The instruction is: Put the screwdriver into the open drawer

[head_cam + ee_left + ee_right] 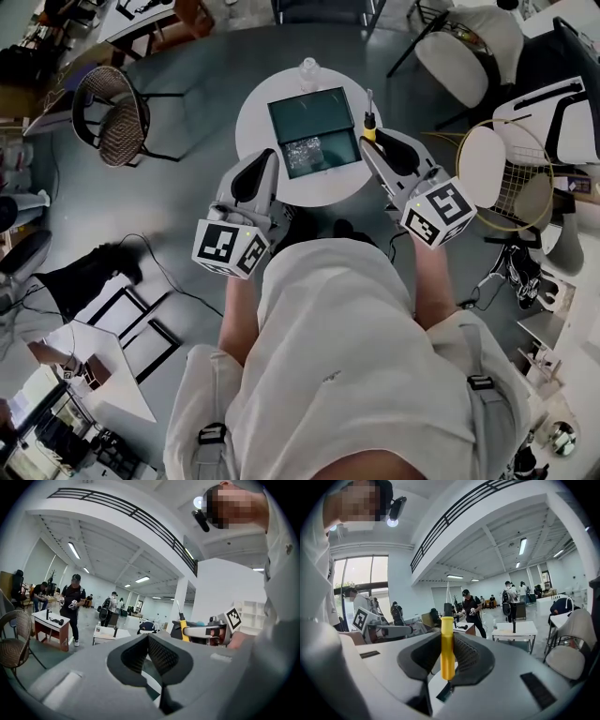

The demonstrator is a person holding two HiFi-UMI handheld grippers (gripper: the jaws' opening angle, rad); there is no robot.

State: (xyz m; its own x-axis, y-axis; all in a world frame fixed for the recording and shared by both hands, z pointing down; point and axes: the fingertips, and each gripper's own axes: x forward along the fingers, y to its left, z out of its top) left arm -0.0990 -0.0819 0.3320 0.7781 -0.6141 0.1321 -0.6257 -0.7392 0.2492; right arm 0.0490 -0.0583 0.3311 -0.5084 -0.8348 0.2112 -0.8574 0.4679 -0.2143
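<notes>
A screwdriver (369, 125) with a yellow handle stands upright between the jaws of my right gripper (368, 141), over the right edge of the round white table (253, 117). In the right gripper view the handle (447, 646) is clamped between the pads of the right gripper (447, 641), shaft pointing up. The dark teal drawer unit (309, 112) sits mid-table, its open drawer (323, 169) pulled toward me with something shiny inside. My left gripper (265, 159) hovers at the table's near left edge, shut and empty; its jaws (148, 639) meet. The left gripper view also shows the screwdriver (182, 623).
A clear bottle (308, 70) stands at the table's far edge. A wicker chair (112, 112) is to the left, a white chair (492, 159) and a racket (525, 192) to the right. Cables (155, 272) run over the grey floor. People stand at far tables (70, 606).
</notes>
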